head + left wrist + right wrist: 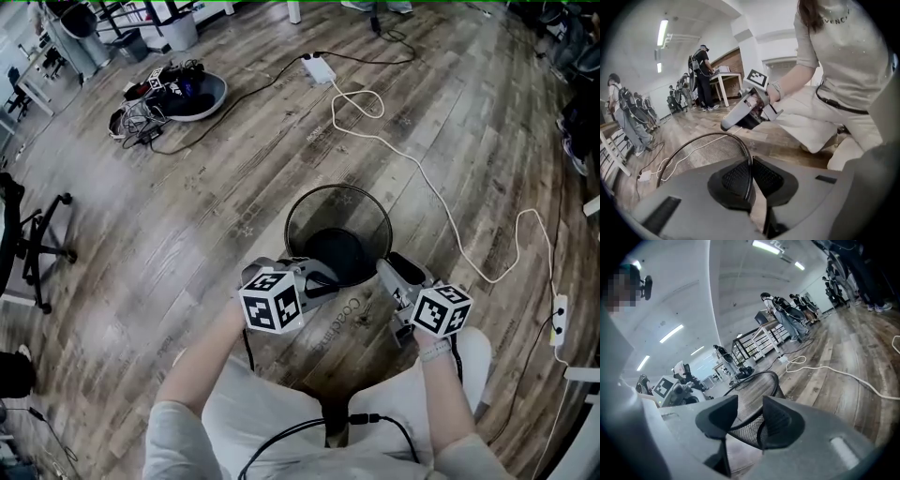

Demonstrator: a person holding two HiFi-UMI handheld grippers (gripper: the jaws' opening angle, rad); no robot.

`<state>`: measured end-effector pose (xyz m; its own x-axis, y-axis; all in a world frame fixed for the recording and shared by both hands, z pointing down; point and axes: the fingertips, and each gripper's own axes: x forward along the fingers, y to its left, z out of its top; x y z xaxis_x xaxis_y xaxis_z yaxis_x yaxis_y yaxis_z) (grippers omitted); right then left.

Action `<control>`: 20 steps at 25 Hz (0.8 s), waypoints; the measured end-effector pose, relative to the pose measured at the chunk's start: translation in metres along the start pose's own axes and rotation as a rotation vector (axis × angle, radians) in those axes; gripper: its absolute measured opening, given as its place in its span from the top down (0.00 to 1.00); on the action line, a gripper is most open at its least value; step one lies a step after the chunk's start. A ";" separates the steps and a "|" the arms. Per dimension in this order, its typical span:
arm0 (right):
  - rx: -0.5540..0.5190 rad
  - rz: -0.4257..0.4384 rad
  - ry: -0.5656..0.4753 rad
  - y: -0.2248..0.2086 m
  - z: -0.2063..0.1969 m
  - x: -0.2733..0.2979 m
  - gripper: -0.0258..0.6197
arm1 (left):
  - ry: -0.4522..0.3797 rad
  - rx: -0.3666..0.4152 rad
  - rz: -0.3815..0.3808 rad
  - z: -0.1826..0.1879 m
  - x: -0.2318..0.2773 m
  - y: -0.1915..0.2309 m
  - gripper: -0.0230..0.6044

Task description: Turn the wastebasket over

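Capital lettering [836,21] reading "GIVENCH", its end lost at the sleeve, ran across a person's light top [843,61] in the left gripper view; on the wooden floor [187,234] a faint printed word [335,323] appeared to begin "Coac", the rest illegible

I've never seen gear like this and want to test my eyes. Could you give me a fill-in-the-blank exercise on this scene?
The black wire-mesh wastebasket stands ____ on the wooden plank floor, mouth facing up.
The left tongs are shut on its thin metal ____.
The right tongs are ____, their jaws apart around the same edge.
Missing words: upright; rim; open.
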<state>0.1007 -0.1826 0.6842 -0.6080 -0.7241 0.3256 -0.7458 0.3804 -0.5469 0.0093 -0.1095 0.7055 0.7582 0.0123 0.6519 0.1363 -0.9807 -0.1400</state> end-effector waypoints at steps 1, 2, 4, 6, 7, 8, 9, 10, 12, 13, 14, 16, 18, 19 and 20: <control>-0.002 0.000 0.003 0.001 -0.001 0.000 0.71 | -0.056 -0.031 0.002 0.011 -0.003 -0.001 0.94; -0.004 -0.001 0.006 0.002 -0.002 0.000 0.71 | -0.106 -0.057 0.010 0.022 -0.007 0.000 0.95; -0.009 -0.006 0.015 0.002 -0.004 0.000 0.71 | -0.127 -0.055 0.031 0.033 -0.010 0.001 0.95; -0.008 -0.010 0.022 0.002 -0.006 0.000 0.71 | -0.086 -0.034 0.042 0.029 -0.006 0.000 0.95; -0.008 -0.010 0.025 0.002 -0.006 -0.001 0.71 | -0.075 -0.040 0.051 0.025 -0.005 0.000 0.95; -0.010 -0.009 0.029 0.003 -0.007 -0.002 0.71 | -0.075 -0.057 0.068 0.022 -0.007 0.001 0.95; -0.016 -0.008 0.033 0.003 -0.007 -0.002 0.71 | -0.085 -0.081 0.093 0.020 -0.010 0.004 0.95; -0.024 -0.006 0.038 0.003 -0.007 -0.003 0.71 | -0.098 -0.109 0.123 0.017 -0.015 0.008 0.95; -0.039 -0.005 0.045 0.002 -0.008 -0.004 0.71 | -0.124 -0.163 0.195 0.010 -0.026 0.018 0.95; -0.046 -0.006 0.046 0.001 -0.008 -0.005 0.71 | -0.138 -0.191 0.235 0.005 -0.033 0.024 0.95; -0.055 -0.009 0.048 0.000 -0.008 -0.005 0.71 | -0.158 -0.220 0.277 0.001 -0.041 0.031 0.95; -0.080 -0.012 0.050 -0.001 -0.007 -0.007 0.72 | -0.206 -0.281 0.368 -0.008 -0.060 0.045 0.95; -0.117 -0.013 0.049 0.000 -0.004 -0.010 0.77 | -0.239 -0.331 0.467 -0.019 -0.083 0.061 0.95; -0.139 -0.016 0.048 0.000 -0.002 -0.011 0.80 | -0.247 -0.349 0.515 -0.024 -0.094 0.069 0.95; -0.164 -0.019 0.045 0.000 0.002 -0.012 0.85 | -0.252 -0.361 0.562 -0.028 -0.106 0.078 0.95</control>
<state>0.1083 -0.1750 0.6784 -0.6021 -0.7072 0.3706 -0.7896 0.4585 -0.4080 -0.0779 -0.1928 0.6464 0.7821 -0.5121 0.3552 -0.5051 -0.8547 -0.1200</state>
